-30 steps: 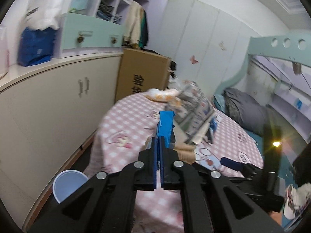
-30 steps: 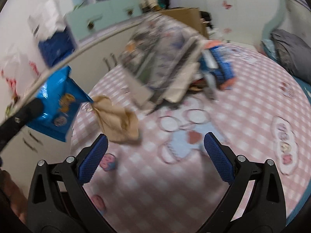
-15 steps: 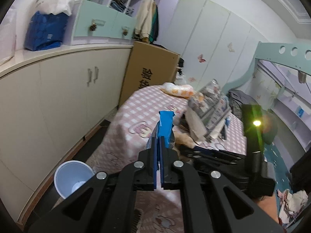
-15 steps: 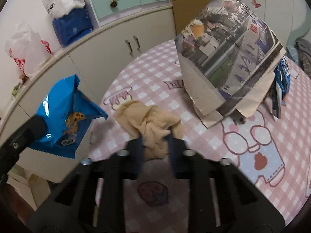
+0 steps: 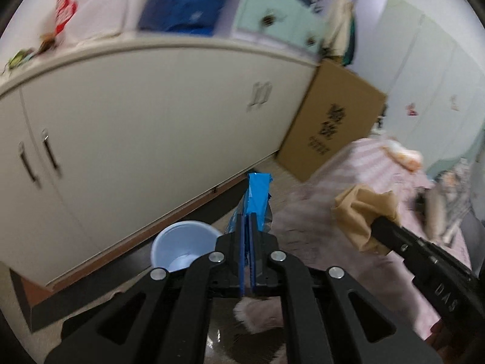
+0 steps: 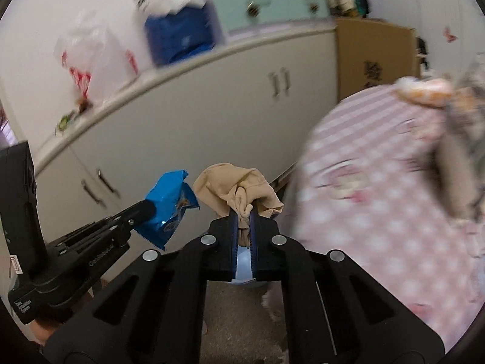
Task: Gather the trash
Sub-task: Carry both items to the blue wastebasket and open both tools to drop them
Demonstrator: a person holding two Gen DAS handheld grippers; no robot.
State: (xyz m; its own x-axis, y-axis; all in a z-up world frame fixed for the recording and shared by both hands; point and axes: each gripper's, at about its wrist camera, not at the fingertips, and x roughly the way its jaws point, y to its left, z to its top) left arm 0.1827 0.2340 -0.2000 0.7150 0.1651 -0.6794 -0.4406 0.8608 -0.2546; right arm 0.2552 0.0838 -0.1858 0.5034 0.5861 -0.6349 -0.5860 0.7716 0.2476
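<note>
Both views are motion-blurred, so the print on the cardboard box [image 5: 330,127] and the clutter at the far end of the pink checked tablecloth [image 6: 379,200] are hard to make out. The pale blue bin [image 5: 185,247] on the floor is partly hidden behind the left gripper [image 5: 248,233]; in the right wrist view only a sliver of it shows between the fingers. There are 2 pieces of trash, 1 per gripper. The left gripper is clenched on 1 blue snack wrapper [image 5: 257,197], held upright in the air just beside the bin's rim. The right gripper [image 6: 244,221] is clamped on 1 crumpled tan paper wad [image 6: 239,188], lifted off the table and close beside the wrapper. Behind them runs a cream cabinet [image 5: 136,127] with 2 pairs of door handles visible.
</note>
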